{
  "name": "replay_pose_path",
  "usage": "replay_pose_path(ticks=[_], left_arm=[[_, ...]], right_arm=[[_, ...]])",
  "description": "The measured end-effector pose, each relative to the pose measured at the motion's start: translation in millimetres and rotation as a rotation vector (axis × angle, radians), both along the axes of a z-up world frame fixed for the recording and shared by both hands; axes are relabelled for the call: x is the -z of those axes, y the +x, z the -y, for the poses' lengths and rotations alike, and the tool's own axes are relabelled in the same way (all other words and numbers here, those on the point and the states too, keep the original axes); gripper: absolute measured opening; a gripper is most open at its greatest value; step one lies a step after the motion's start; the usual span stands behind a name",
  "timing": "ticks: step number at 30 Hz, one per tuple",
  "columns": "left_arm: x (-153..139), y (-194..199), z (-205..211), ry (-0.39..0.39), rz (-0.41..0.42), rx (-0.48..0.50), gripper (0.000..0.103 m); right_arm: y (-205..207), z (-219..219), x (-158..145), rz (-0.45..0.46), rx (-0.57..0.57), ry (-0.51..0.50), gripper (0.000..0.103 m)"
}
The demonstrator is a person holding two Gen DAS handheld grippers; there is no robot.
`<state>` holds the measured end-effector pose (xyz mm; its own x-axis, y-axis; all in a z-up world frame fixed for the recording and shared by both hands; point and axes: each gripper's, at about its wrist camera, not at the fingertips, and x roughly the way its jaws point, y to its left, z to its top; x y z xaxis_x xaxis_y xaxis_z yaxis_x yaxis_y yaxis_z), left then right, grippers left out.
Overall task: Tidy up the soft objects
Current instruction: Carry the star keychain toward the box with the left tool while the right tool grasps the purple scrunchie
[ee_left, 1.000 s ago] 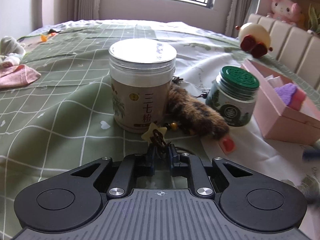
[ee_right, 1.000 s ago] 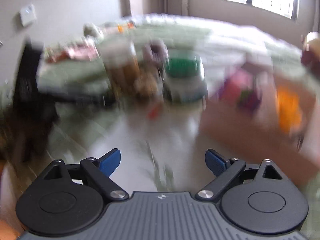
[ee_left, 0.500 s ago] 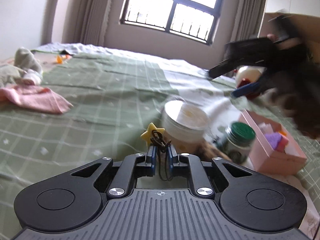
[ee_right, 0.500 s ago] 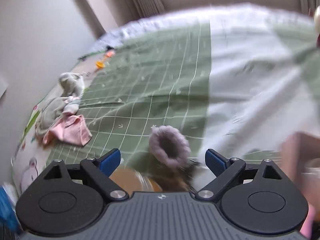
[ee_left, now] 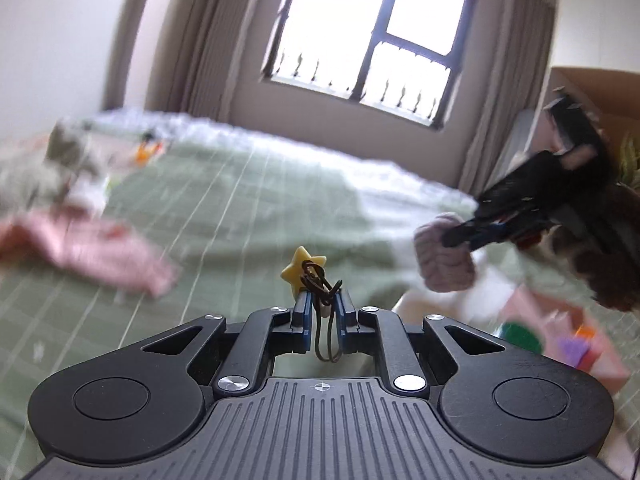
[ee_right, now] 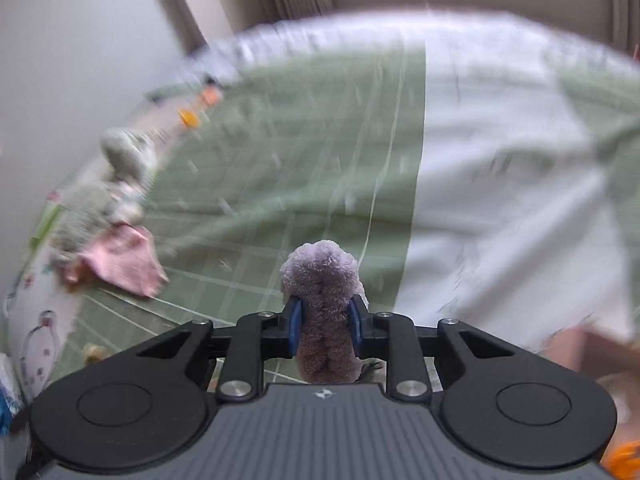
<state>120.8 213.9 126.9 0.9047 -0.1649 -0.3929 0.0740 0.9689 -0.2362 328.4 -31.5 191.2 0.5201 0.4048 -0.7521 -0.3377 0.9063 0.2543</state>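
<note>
**Both grippers loaded above the bed, pink box waiting below**

Nearest my left lens, the left gripper [ee_left: 320, 304] is pinched nearly closed on the thin black cord [ee_left: 326, 334] of a yellow star charm [ee_left: 301, 270], the star poking up just past the fingertips. In my right view, the right gripper [ee_right: 325, 322] is squeezed onto a fluffy lilac scrunchie [ee_right: 322, 280], its pile bulging above the blue pads. Seen from the left side, that scrunchie [ee_left: 442, 258] hangs above and just behind the pink box [ee_left: 576, 340], lower right, with a green-lidded jar [ee_left: 520, 334] beside the box. Further back, left of the box, a pink cloth [ee_left: 104, 254] lies on the green checked bedspread [ee_left: 248, 216]. I judge the risk is the cord: it is a slim hold, and a quick swing could slip it free short of the box. Everything is motion-blurred, so a mistimed release could land either item on the bedspread.
</note>
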Motion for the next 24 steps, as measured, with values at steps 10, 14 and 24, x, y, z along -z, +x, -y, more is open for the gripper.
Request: replay_pose_path(ticks=[10,14,24], left_arm=[[-69,26,181,-0.042,0.064,0.353,0.015],[-41,41,265,-0.055,-0.081,0.526,0.015],[49,80,358,0.186,-0.357,0.573,0.016]], right_arm=[[-112,180,-87,0.231,0.112,-0.002,0.024],[-129,236,-59,0.212,0.185,-0.022,0.024],[-108,267,60,0.037,0.247,0.005,0.024]])
